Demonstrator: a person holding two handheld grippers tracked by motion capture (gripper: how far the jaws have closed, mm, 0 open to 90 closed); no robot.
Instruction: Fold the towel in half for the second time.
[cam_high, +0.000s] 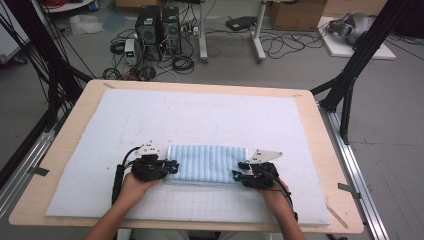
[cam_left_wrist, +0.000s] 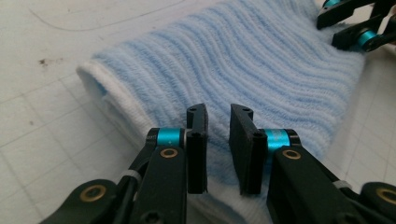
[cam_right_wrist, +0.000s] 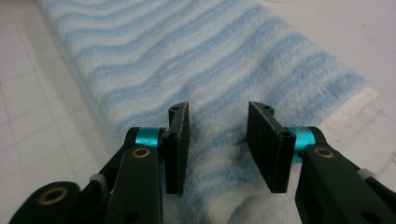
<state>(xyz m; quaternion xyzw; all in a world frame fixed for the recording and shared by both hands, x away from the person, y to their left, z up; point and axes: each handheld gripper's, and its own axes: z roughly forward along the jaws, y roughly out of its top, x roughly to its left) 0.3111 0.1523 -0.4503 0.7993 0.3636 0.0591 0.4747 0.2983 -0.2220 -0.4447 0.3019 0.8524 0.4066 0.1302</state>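
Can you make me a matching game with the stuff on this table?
Things:
1. towel
2. left gripper
3. right gripper
4. foam mat

Descriptions:
A. white sheet over the tabletop
B. at the towel's right end, jaws apart
C. blue-striped, folded
D. at the towel's left end, narrow gap between jaws

Pairs: 1-C, 2-D, 3-B, 4-A

Folded towel (cam_high: 207, 164): soft terry cloth, ribbed pile in pale blue and white stripes, with a plain white woven hem. Bench (cam_high: 320, 150): light wood, matt, its top covered by a white foam-like mat (cam_high: 200, 115) with a faint printed grid, slightly scuffed and spotted. Left gripper (cam_left_wrist: 218, 140) and right gripper (cam_right_wrist: 218, 140): matt black plastic fingers (cam_right_wrist: 266, 144) with flat, finely textured pads; glossy anodised blue metal collars; brass-coloured rivets.
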